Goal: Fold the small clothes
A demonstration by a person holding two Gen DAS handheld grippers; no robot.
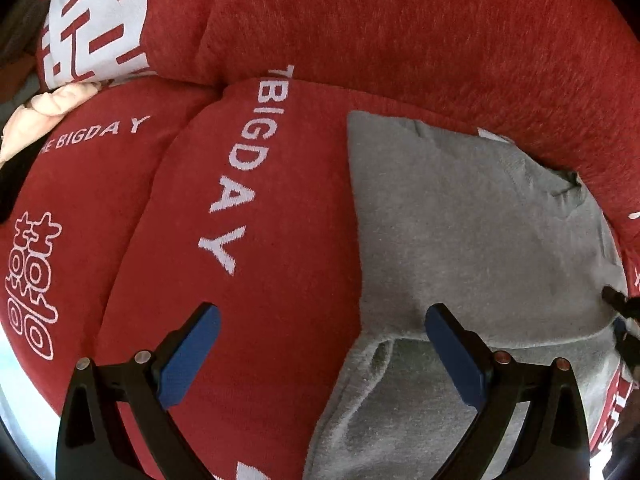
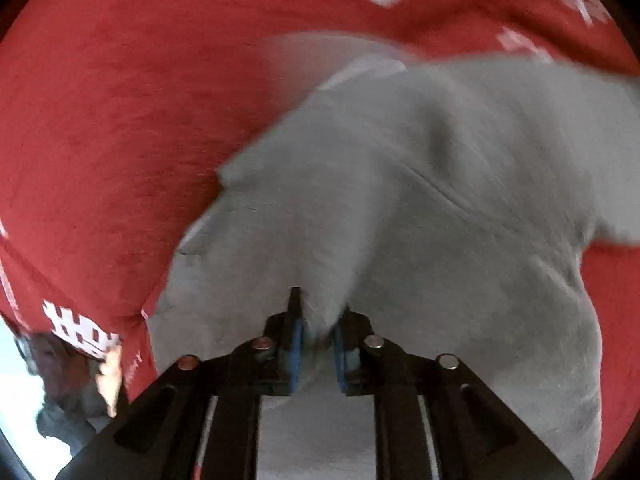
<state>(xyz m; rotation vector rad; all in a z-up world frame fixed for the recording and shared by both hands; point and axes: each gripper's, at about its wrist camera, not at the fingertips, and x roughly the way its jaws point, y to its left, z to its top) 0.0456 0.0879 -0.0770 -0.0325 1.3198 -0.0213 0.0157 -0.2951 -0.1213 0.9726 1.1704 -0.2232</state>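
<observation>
grey garment (image 1: pixel 460 220) on red lettered cover (image 1: pixel 260 240), left tool (image 1: pixel 322 356) spread apart, right tool (image 2: pixel 318 336) clamped on garment

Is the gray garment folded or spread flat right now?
Partly folded: the gray garment has a doubled-over edge near the open left claw, and the right claw pinches it.

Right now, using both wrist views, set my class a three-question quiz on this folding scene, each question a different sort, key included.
1. True or false: the left gripper is shut on the grey garment.
2. The right gripper pinches: A) red cover B) grey garment C) nothing.
3. Fill in: the garment lies on a ___ cover printed with white letters.

Key: 1 false, its jaws stand wide apart; 2 B; 3 red.
</observation>
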